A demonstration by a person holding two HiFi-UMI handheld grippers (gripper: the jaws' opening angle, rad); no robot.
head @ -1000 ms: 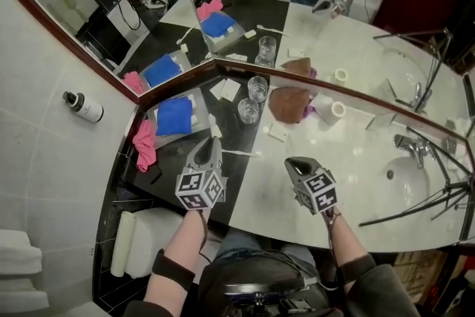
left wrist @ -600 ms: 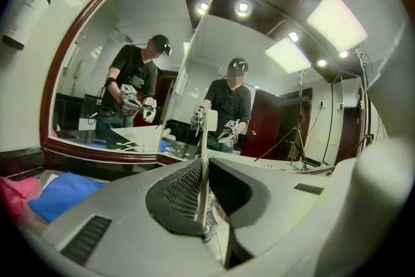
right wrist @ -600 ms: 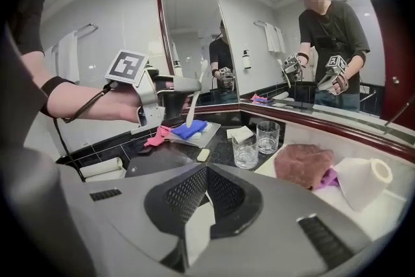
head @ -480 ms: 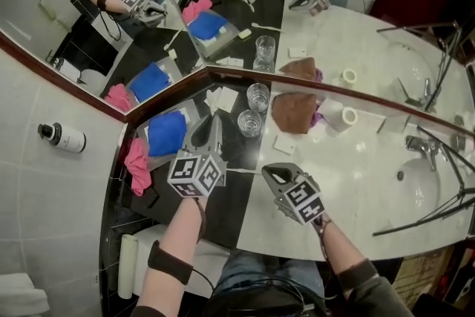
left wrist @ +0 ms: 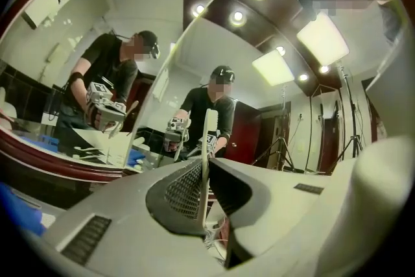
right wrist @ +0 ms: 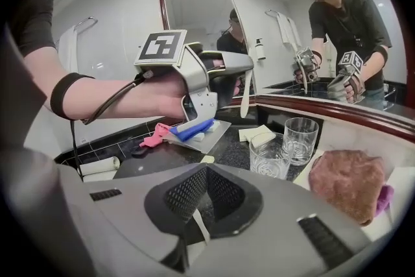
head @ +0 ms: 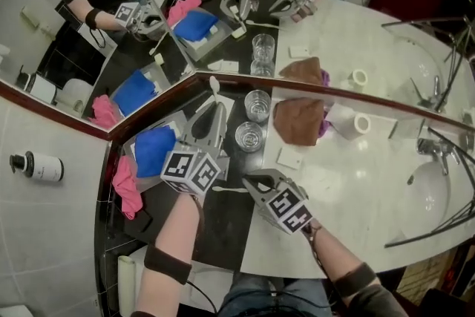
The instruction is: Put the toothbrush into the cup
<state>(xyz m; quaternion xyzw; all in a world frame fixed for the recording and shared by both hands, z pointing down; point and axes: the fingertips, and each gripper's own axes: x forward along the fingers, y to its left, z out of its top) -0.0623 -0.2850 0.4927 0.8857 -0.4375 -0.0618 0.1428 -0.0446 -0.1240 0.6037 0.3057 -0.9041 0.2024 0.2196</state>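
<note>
My left gripper point(head: 211, 111) is shut on a white toothbrush point(head: 214, 87) whose head sticks out past the jaws toward the mirror corner. In the left gripper view the brush point(left wrist: 207, 152) stands upright between the closed jaws. Two glass cups point(head: 249, 136) point(head: 257, 105) stand just right of it on the black counter. My right gripper point(head: 249, 183) is shut, with its tips at the end of a second white toothbrush point(head: 225, 190) that lies flat on the counter. The right gripper view shows the cups point(right wrist: 270, 156) ahead and the left gripper point(right wrist: 246, 65) above them.
A tray with a blue cloth point(head: 152, 148) and a pink cloth point(head: 125, 185) sit at the left. A brown towel point(head: 299, 120), a tape roll point(head: 361, 123) and the tap point(head: 438, 148) lie to the right. Angled mirrors point(head: 326, 26) back the counter.
Both grippers have moved forward toward the cups and the mirror corner. The left one carried its toothbrush along, and the right one came down to the toothbrush on the counter.
</note>
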